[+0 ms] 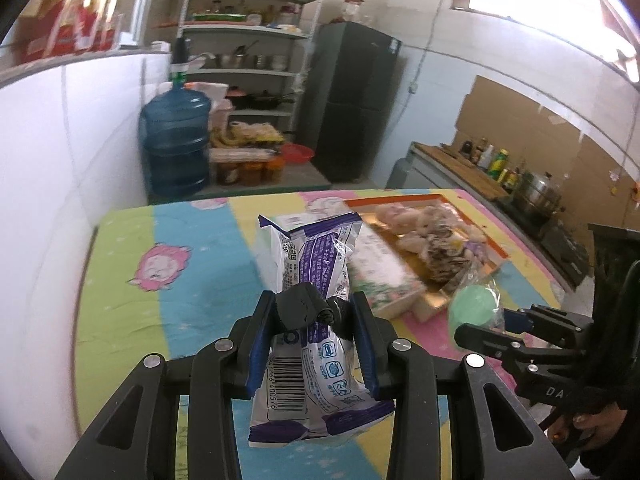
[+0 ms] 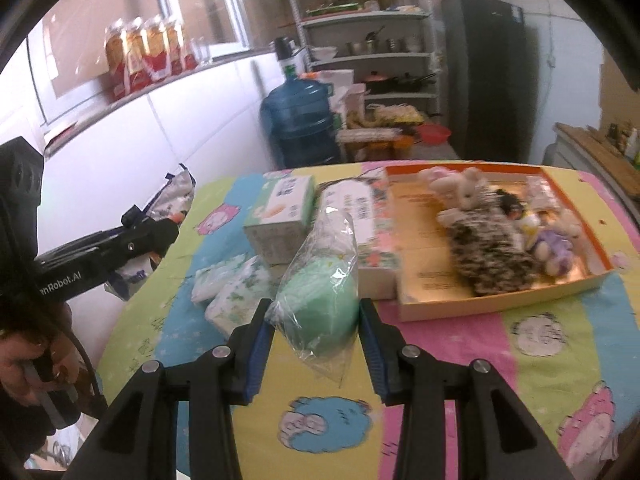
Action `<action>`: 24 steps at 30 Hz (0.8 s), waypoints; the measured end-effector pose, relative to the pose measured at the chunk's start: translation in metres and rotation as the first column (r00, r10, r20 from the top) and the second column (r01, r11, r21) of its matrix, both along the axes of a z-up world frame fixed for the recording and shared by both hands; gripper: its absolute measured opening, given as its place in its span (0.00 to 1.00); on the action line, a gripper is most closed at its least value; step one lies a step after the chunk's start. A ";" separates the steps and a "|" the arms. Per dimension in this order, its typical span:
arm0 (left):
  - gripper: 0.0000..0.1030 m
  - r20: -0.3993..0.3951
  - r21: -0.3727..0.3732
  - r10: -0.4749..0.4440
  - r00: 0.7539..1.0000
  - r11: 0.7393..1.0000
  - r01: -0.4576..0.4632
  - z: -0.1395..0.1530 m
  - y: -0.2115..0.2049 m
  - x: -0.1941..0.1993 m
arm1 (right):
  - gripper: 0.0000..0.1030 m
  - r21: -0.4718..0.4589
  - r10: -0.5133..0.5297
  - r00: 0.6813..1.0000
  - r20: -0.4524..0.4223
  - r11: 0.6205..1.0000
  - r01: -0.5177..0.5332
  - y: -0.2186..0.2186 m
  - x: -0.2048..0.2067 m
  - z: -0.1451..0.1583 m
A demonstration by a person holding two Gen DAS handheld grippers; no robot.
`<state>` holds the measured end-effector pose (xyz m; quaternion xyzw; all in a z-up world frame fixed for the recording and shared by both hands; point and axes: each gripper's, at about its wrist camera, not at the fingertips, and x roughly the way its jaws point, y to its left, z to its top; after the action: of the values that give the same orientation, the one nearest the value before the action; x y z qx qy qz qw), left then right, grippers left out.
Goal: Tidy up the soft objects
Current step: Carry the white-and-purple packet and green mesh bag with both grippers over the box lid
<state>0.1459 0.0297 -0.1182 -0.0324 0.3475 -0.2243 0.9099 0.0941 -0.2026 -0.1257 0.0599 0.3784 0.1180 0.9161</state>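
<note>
I keep left tongs (image 1: 312, 344) clenched on the snack packet (image 1: 316, 320) and right tongs (image 2: 316, 344) clenched on the bagged green sponge (image 2: 320, 304), both lifted off the bench (image 2: 460, 360) for transfer toward the box (image 2: 500, 300) at right of frame.

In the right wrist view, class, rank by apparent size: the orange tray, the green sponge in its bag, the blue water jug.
1. Orange tray, the widest.
2 and 3. Green sponge and blue water jug look about alike; the sponge sits at the right tongs, so nearness enlarges it. Unranked.
</note>
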 end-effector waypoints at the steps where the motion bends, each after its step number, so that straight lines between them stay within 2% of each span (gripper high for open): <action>1: 0.37 0.001 -0.002 -0.010 1.000 1.000 0.010 0.001 -0.005 0.000 | 0.41 -0.001 -0.012 1.000 0.005 1.000 0.012 -0.006 -0.002 0.003; 12: 0.37 0.021 -0.017 -0.123 0.992 0.992 0.123 0.014 -0.074 0.005 | 0.41 -0.008 -0.124 0.991 0.040 0.992 0.125 -0.066 -0.017 0.022; 24: 0.37 0.010 -0.024 -0.165 0.986 0.986 0.165 0.017 -0.139 0.018 | 0.41 -0.008 -0.165 0.985 0.039 0.986 0.166 -0.123 -0.013 0.027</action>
<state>0.1644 -0.1094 -0.1012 -0.0139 0.3427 -0.3031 0.8891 0.0816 -0.3258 -0.0992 0.0838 0.3552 0.0405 0.9301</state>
